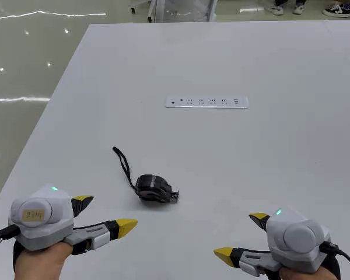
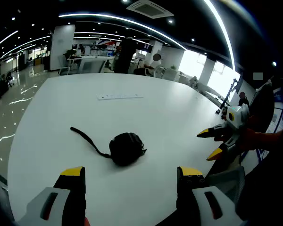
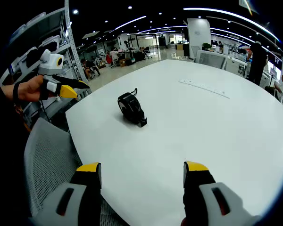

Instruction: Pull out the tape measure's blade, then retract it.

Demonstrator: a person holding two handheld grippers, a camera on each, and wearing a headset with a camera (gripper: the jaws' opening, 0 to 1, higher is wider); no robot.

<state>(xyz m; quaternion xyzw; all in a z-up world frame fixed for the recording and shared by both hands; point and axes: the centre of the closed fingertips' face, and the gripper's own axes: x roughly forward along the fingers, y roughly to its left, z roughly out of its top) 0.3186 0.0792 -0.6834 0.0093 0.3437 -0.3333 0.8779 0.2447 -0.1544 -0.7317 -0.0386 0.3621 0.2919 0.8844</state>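
The white surface [image 1: 251, 163] carries the work. Near its front edge the left tool [image 1: 105, 212] and right tool [image 1: 240, 235] hang wide and empty. Between them lies the black tape measure [image 1: 154, 188], blade wound in. The task looks unstarted: next, one tool pins the case and the other pinches the blade hook [image 1: 174, 195].

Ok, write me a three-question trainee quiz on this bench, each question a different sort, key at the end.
1. True or false: the tape measure is clamped in the left tongs.
2. Which item lies on the table beyond the tape measure, in the head view? A. power strip B. hammer C. cup
3. Fill in: the jaws of the left tongs and the right tongs both stand ____.

Key: 1. False, it lies free on the table, between and ahead of the two tongs. 2. A. 3. open.
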